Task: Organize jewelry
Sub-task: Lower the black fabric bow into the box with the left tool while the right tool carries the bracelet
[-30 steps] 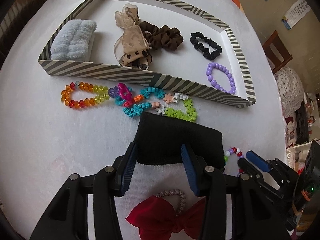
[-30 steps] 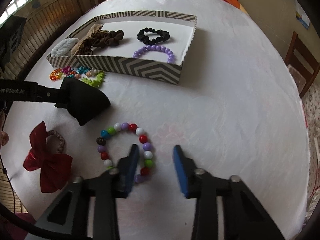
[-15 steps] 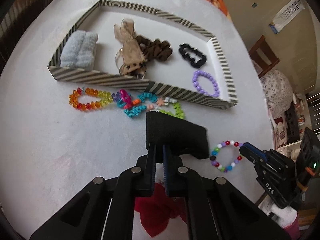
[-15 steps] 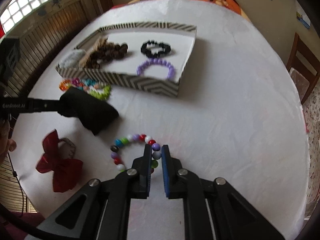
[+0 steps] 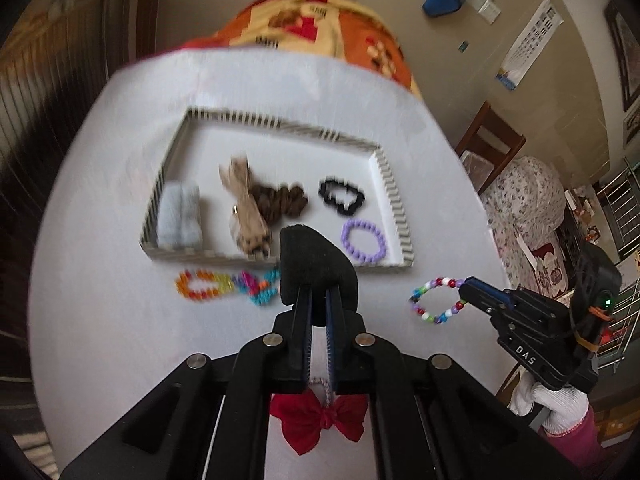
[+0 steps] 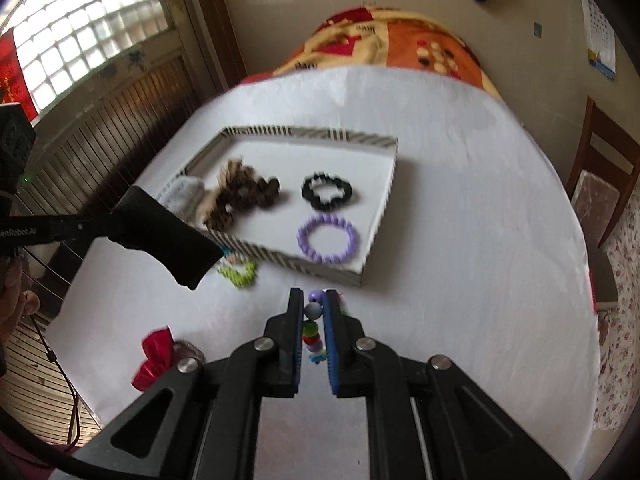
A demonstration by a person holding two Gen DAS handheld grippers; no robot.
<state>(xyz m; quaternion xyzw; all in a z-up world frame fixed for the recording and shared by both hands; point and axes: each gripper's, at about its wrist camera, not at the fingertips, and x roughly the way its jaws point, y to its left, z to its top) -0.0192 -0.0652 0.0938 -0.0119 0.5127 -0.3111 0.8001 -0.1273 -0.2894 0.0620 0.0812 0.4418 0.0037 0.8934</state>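
Left gripper [image 5: 319, 304] is clamping a black headband [image 5: 314, 266], right gripper [image 6: 313, 322] a multicolour bracelet [image 5: 438, 300]; tray [image 6: 376, 236] is holding five pieces, four are waiting outside.

White-clothed table [image 5: 100, 340]; striped tray [image 5: 394, 184], bead bracelets [image 5: 204, 285], red bow [image 5: 320, 420].

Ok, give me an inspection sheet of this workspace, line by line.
Surface: round table under white cloth.
Job's things: striped tray holds purple bracelet, black scrunchie, brown scrunchie, beige bow, blue band. Outside the tray: orange bracelet, green bracelet, red bow.
Clutter: nothing seen.
Grippers: left gripper shut on black headband; right gripper shut on multicolour bracelet.
Cables: black cable, left edge.
Surroundings: chair, patterned blanket, window.
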